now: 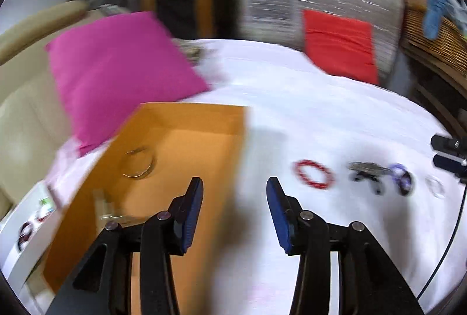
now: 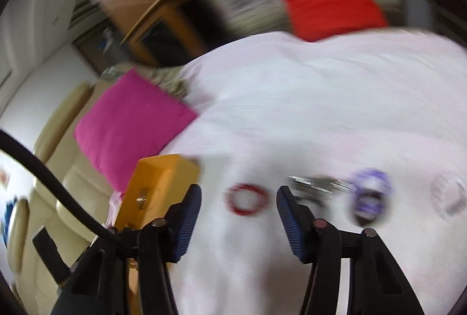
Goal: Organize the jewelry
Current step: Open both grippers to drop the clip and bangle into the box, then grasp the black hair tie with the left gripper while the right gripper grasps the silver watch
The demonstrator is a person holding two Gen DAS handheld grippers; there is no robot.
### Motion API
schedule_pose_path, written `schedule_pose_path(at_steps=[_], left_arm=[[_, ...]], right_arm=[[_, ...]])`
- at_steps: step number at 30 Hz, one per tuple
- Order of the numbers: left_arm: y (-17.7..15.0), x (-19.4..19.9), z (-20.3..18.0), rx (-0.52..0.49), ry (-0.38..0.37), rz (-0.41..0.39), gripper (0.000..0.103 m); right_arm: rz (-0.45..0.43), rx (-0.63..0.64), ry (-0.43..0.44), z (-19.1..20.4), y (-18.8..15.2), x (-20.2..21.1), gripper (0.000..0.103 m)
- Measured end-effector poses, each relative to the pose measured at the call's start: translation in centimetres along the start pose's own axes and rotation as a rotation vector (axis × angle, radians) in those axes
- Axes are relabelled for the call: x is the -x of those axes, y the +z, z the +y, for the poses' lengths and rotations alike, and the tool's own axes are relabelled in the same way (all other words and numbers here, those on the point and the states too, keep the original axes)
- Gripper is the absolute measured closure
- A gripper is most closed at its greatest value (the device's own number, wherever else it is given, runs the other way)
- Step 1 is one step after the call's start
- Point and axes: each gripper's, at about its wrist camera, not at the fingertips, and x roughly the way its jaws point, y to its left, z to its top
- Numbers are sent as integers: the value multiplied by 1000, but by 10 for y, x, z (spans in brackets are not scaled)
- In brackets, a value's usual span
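An open orange box point(image 1: 163, 157) lies on the white bed sheet point(image 1: 321, 110) with a thin wire bangle point(image 1: 138, 164) inside. To its right lie a red beaded bracelet point(image 1: 313, 174), a dark metal piece point(image 1: 366, 170), a purple bracelet point(image 1: 402, 179) and a clear ring point(image 1: 436, 186). My left gripper point(image 1: 235, 183) is open and empty above the box's right edge. My right gripper point(image 2: 239, 192) is open and empty, hovering over the red bracelet point(image 2: 246, 199), with the box point(image 2: 157, 183) at its left and the purple bracelet point(image 2: 370, 198) at its right. Both views are blurred.
A pink pillow point(image 1: 116, 72) lies behind the box and a red pillow point(image 1: 338, 43) at the bed's far side. A beige sofa point(image 2: 58, 169) stands left of the bed. A white box point(image 1: 32, 227) with small items sits at the left. The right gripper's tip point(image 1: 448, 154) shows at the right edge.
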Motion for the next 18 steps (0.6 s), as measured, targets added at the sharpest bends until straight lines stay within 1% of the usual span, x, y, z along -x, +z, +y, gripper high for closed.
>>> schedule_pose_path(at_steps=[2,4,6,9,10,11,12,14,15,18], left_arm=[[2,-7,-18,-33,-64,11,57],[4,-15,-38,-76,-127,23,57],[7,-24,-57,-93,-199,44,57],[7,-42,-81,-129,-250,84,57],[6,-48,-88,-131,-282,107,57],[6,-52,-92,-129,-306,124,57],[5,-60,-100,-118,-352,157,57],[1,-69,-112,-105,-391,199,57],[-1,-78,-119,-95,-405,233,57],[-3,-97,-129,-40,-440,306,57]], right_arm=[[-16,-77,5,-37,-6,16,46],[-23,-151,23,-63,-12,21,46],[-21,-241,43,-93,-17,25,46],[-13,-323,55,-119,-14,27,46],[-19,-343,48,-128,-13,30,46],[-33,-370,52,-138,-10,35,46],[-42,-388,62,-146,-7,38,46],[-55,-415,73,-154,-5,42,46],[-56,-427,69,-159,-4,42,46],[-44,-442,59,-165,-2,42,46]])
